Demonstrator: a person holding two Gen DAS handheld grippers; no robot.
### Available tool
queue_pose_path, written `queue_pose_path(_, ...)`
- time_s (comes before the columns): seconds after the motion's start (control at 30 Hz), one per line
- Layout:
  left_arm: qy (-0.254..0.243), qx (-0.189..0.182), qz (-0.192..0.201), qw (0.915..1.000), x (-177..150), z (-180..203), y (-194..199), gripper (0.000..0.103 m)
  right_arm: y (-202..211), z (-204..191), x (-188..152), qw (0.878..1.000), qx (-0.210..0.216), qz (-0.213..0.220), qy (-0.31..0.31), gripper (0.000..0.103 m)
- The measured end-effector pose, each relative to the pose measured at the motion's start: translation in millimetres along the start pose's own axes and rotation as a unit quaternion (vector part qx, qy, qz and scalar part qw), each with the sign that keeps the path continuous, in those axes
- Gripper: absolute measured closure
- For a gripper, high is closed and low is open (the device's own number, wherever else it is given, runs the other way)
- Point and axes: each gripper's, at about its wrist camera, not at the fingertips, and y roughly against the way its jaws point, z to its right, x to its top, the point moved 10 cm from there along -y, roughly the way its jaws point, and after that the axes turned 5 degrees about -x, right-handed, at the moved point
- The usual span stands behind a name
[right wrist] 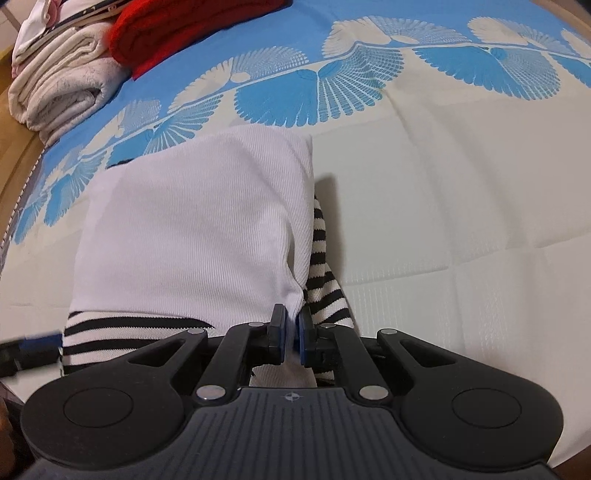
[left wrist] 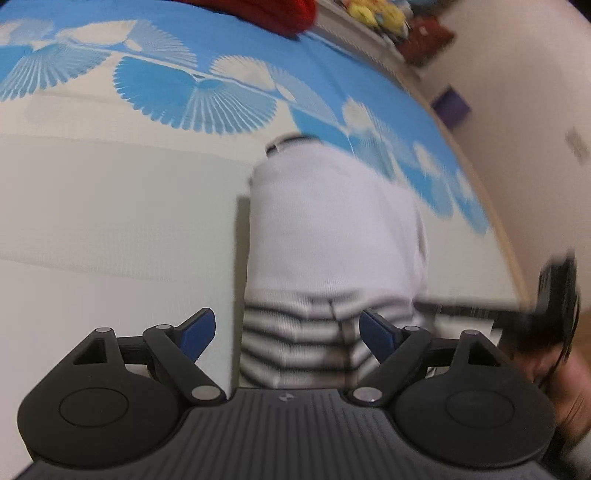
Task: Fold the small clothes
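A small white ribbed garment with black-and-white striped parts (right wrist: 192,236) lies folded on the bed sheet. In the left wrist view it (left wrist: 332,236) lies ahead, blurred, its striped edge near the fingers. My left gripper (left wrist: 288,332) is open, its blue pads on either side of the striped edge and apart from it. My right gripper (right wrist: 291,332) is shut on the garment's near white edge, beside a striped sleeve (right wrist: 325,273). The right gripper shows blurred at the right edge of the left wrist view (left wrist: 554,306).
The bed sheet (right wrist: 461,192) is white with blue fan patterns. A red folded cloth (right wrist: 192,26) and a rolled whitish towel (right wrist: 59,88) lie at the far left. Soft toys on a shelf (left wrist: 373,14) and a wall stand beyond the bed's wooden edge (left wrist: 506,236).
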Motion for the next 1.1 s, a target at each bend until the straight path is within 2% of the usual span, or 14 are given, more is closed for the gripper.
queue_pose_path(0.13, 0.051, -0.038, 0.013, 0.9979, 26, -8, -20, 0.014, -6, -2, -1, 1.000, -0.007, -0.007, 0.006, 0.097)
queue_pose_path(0.27, 0.086, -0.052, -0.003, 0.9949, 36, -18, -55, 0.011, -13, -5, -2, 1.000, -0.014, -0.013, 0.011, 0.097)
queue_pose_path(0.37, 0.103, -0.078, -0.008, 0.9915, 39, -19, -78, 0.008, -17, -5, -3, 1.000, -0.019, -0.016, 0.013, 0.097)
queue_pose_path(0.43, 0.104, -0.095, -0.006, 0.9900, 44, -16, -89, 0.014, -19, -4, -2, 1.000, -0.019, -0.018, 0.010, 0.098)
queue_pose_path(0.47, 0.094, -0.095, -0.002, 0.9909, 46, -14, -92, 0.021, -19, -3, -1, 1.000, -0.018, -0.019, 0.006, 0.098)
queue_pose_path(0.6, 0.043, -0.075, 0.021, 0.9961, 57, -2, -89, 0.055, -22, -4, 5, 1.000, -0.022, -0.017, 0.000, 0.099)
queue_pose_path(0.67, 0.008, -0.068, 0.040, 0.9968, 69, 11, -78, 0.059, -23, -6, 10, 1.000, -0.024, -0.012, -0.006, 0.099)
queue_pose_path(0.8, -0.066, -0.064, 0.091, 0.9916, 108, 35, -45, 0.060, -26, -18, 34, 0.999, -0.014, 0.011, -0.033, 0.099)
queue_pose_path(0.87, -0.087, -0.046, 0.111, 0.9889, 131, 30, -30, 0.057, -26, -30, 54, 0.999, -0.003, 0.033, -0.037, 0.099)
queue_pose_path(0.93, -0.076, -0.019, 0.128, 0.9887, 154, 10, -20, 0.054, -25, -48, 80, 0.997, 0.010, 0.063, -0.034, 0.099)
queue_pose_path(1.0, -0.064, 0.019, 0.146, 0.9871, 170, -14, -11, 0.045, -24, -66, 102, 0.995, 0.022, 0.088, -0.030, 0.099)
queue_pose_path(1.07, -0.058, 0.080, 0.152, 0.9835, 176, -38, -6, 0.045, -28, -82, 115, 0.995, 0.028, 0.096, -0.022, 0.099)
queue_pose_path(1.1, -0.056, 0.096, 0.147, 0.9829, 173, -46, -5, 0.045, -34, -89, 117, 0.995, 0.021, 0.093, -0.014, 0.099)
